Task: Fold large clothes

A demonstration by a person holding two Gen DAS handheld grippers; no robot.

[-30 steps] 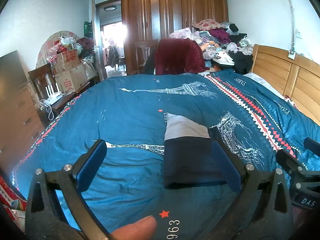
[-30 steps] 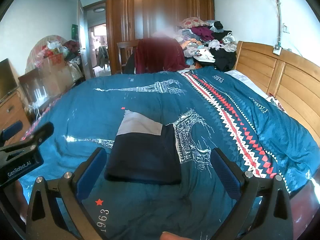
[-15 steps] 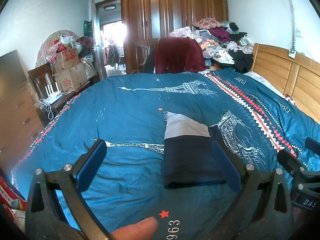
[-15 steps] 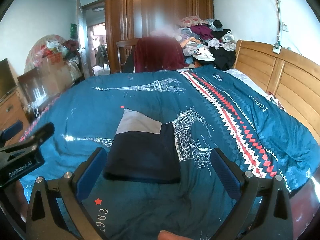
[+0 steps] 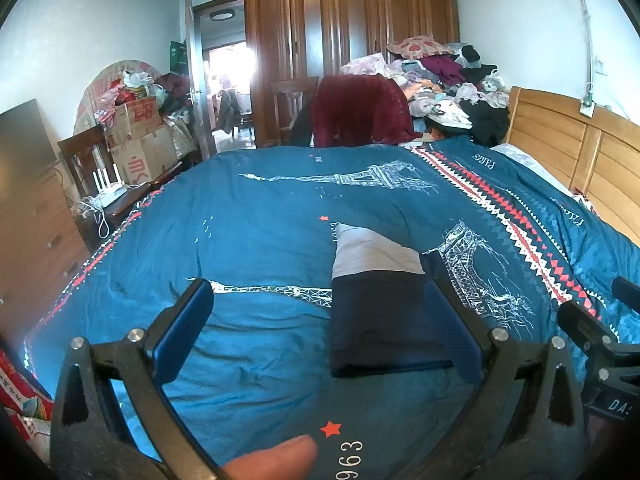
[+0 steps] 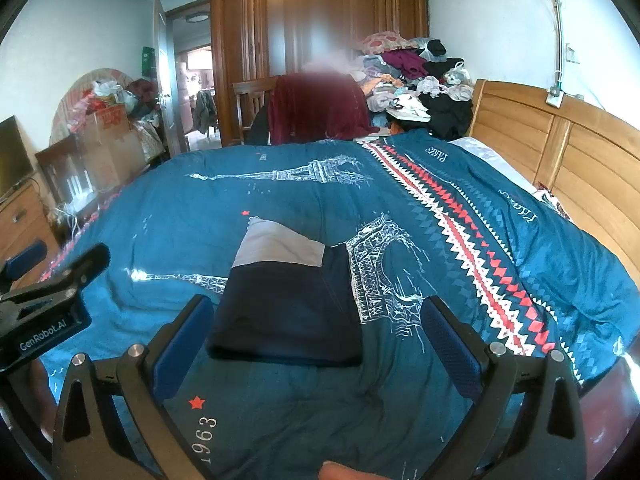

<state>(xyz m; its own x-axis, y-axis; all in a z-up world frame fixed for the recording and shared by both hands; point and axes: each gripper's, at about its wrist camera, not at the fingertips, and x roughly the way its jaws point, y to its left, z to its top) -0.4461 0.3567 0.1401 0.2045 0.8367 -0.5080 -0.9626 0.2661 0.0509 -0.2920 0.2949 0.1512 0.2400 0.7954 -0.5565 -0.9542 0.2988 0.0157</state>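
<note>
The left gripper (image 5: 320,324) is hovering low over the near edge of the bed with its blue-padded jaws spread wide and nothing between them; a fingertip (image 5: 276,460) is showing at the bottom rim of the left wrist view. The right gripper (image 6: 316,332) is hovering just beside it, its jaws likewise standing wide apart and gripping nothing.

The folded garment (image 6: 286,312) is lying flat on the blue bedspread (image 5: 260,220), just beyond both sets of fingertips and touching neither. In the right wrist view it is sitting between the two fingers, a little toward the left one. In the left wrist view it is sitting against the right finger, which is covering part of its right edge (image 5: 384,320).

The garment is forming a neat rectangle whose long axis is running away from the cameras. Its dark navy part is facing the grippers, and a light grey panel (image 6: 280,246) is making up the far end.

Farther off, the bedspread's red and white zigzag band is running toward the wooden headboard (image 6: 560,152) on the right. Beyond the bed, a maroon cloth is hanging over a chair (image 5: 360,112), a heap of clothes (image 5: 440,76) is piling up beside it, and a wooden wardrobe (image 5: 352,40) is standing behind. Cardboard boxes (image 5: 136,136) are crowding the left side.
</note>
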